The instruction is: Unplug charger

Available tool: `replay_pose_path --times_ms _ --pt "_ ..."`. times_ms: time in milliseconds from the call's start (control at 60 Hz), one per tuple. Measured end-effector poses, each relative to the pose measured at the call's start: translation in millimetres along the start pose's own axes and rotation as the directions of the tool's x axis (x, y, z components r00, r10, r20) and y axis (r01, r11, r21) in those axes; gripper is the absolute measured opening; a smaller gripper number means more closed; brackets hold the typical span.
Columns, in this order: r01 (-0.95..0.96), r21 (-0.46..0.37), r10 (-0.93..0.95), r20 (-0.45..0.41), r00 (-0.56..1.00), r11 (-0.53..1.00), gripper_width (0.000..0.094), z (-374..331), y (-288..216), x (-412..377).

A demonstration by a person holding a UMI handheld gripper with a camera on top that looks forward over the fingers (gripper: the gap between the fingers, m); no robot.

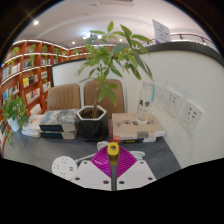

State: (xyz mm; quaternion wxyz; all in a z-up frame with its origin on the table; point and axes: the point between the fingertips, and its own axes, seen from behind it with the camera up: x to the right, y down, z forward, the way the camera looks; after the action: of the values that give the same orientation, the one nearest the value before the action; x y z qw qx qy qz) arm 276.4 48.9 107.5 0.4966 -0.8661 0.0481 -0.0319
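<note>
My gripper [113,153] has its two magenta pads [101,162] pressed together. A small yellow piece [113,149] is pinched between the fingertips; I cannot tell whether it belongs to the charger. It is held in the air above a grey table [40,150], away from the wall. On the white wall to the right are two white socket plates [173,99] [192,113]. Nothing visibly sits in them, and no cable shows.
A leafy plant in a black pot [92,121] stands just beyond the fingers. A flat box [137,126] lies to its right and stacked books [50,124] to its left. Two brown chairs [64,97] stand behind. Bookshelves [28,75] line the left wall.
</note>
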Motion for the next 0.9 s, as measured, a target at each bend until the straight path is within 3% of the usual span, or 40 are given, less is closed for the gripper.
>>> replay_pose_path --times_ms 33,267,350,467,583,650,767,900 --pt "-0.008 -0.040 0.008 0.007 1.000 0.999 0.0039 15.3 35.6 -2.6" --pt "-0.094 -0.207 0.104 0.038 0.994 0.974 0.0041 44.6 100.4 25.6" --pt "-0.121 -0.201 0.135 0.057 0.989 0.972 0.0043 45.7 99.7 25.4" --pt "-0.121 -0.216 0.134 0.049 0.990 0.969 0.0124 44.0 100.6 27.5" --pt "-0.101 -0.191 0.102 -0.004 0.995 0.976 0.0421 31.0 86.8 39.7" --pt "-0.098 -0.144 0.096 -0.020 0.995 0.985 0.0541 14.9 67.7 40.6" --pt "-0.105 -0.059 0.103 -0.038 0.994 0.993 0.0859 -27.8 27.4 33.4" --pt "-0.093 0.062 0.095 -0.026 0.995 0.994 0.0857 -97.9 -23.1 6.2"
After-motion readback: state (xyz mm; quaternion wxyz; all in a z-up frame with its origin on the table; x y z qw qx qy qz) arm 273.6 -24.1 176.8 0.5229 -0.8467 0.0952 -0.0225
